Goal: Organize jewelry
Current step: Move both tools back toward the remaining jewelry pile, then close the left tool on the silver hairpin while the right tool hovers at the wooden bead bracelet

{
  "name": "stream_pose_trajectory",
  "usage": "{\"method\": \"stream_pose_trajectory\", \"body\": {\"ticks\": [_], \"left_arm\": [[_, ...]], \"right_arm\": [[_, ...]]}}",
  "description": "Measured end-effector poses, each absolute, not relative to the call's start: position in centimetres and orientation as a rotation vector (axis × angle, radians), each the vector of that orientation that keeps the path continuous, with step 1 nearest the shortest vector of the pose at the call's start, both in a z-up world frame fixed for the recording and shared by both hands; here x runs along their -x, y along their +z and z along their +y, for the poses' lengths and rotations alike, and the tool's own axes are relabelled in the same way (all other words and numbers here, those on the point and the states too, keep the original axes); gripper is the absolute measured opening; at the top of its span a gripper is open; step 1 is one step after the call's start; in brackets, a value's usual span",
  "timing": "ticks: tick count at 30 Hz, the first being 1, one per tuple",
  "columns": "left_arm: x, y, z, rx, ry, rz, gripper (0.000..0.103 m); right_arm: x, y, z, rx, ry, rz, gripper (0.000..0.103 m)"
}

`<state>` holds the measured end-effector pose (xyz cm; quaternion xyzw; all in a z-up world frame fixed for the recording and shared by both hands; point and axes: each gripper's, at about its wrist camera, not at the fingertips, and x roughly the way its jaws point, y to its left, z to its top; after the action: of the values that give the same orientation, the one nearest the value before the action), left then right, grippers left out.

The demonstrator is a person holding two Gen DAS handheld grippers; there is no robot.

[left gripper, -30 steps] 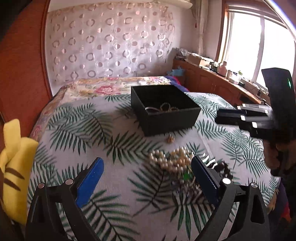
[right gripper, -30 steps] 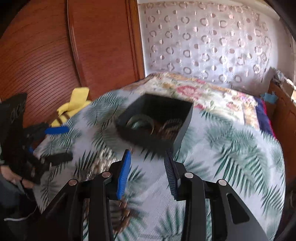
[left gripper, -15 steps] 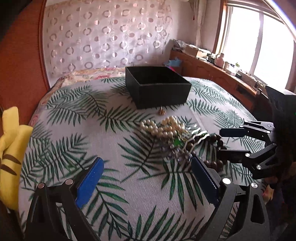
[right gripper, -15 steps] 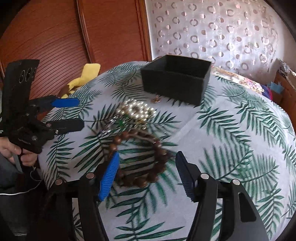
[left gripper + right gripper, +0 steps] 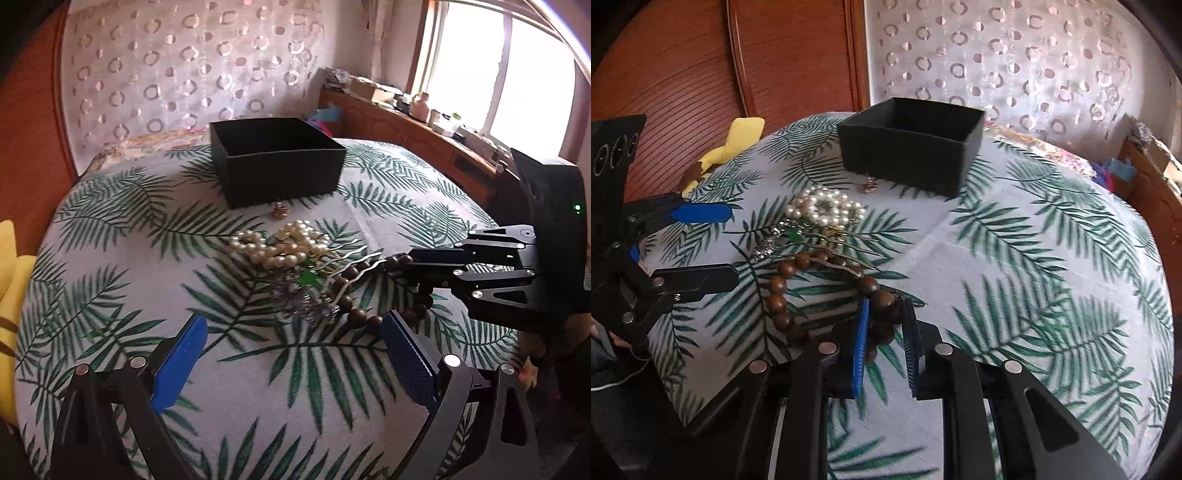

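A second ago my right gripper was high above the bed, near the black box; now it is low at the wooden bead bracelet, and its fingers, which were wide half a second ago, are closing around the beads on the near side of the loop. The beads sit between the blue pads, but I cannot tell if the pads press them already. I judge this as the start of picking the bracelet, which should go to the box. My left gripper has also come lower; its fingers stand wide open and hold nothing, hovering just before the pile.

The bracelet is made of round, dark brown, smooth beads on a cord, so it will hang loosely. Behind it lie a wavy metal hair comb with a green stone, a heap of glossy pearls, and a small pendant just beside the box. The box is matte, square, open on top. The bedspread is soft cloth with green leaf print.
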<state>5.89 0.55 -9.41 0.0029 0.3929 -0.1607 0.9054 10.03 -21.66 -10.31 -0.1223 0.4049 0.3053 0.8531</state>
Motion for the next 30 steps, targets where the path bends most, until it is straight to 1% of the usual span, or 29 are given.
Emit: {"method": "stream_pose_trajectory", "body": {"ticks": [5,8,14,21,24,27,28,30], "left_arm": [[-6.9,-9.8,-0.7,-0.027,-0.347,0.841,0.091],[-7.3,-9.9,-1.1,-0.029,-0.352,0.855,0.087],[-8.3,-10.1,-1.4,-0.049,-0.347,0.874,0.07],[-8.8,-10.3,-2.1,-0.074,-0.349,0.882,0.068],[-8.7,-10.4,-2.7,-0.109,-0.347,0.878,0.064],[-8.7,-10.5,-3.0,-0.143,-0.339,0.873,0.063],[-8.7,-10.6,-3.0,-0.154,-0.335,0.87,0.062],[-8.7,-10.5,-2.9,-0.16,-0.331,0.868,0.054]], "right_arm": [[-9.6,-10.1,-23.0,0.26,0.616,0.839,0.02],[-9.5,-10.0,-23.6,0.285,0.581,0.821,0.02],[-9.8,-10.7,-24.9,0.255,0.568,0.825,0.02],[-9.9,-10.8,-25.1,0.234,0.578,0.824,0.02],[-10.0,-10.8,-25.2,0.225,0.582,0.826,0.02],[-10.1,-10.8,-25.1,0.219,0.585,0.828,0.02],[-10.1,-10.8,-25.2,0.217,0.586,0.828,0.02],[-10.1,-10.8,-25.2,0.21,0.589,0.83,0.02]]}}
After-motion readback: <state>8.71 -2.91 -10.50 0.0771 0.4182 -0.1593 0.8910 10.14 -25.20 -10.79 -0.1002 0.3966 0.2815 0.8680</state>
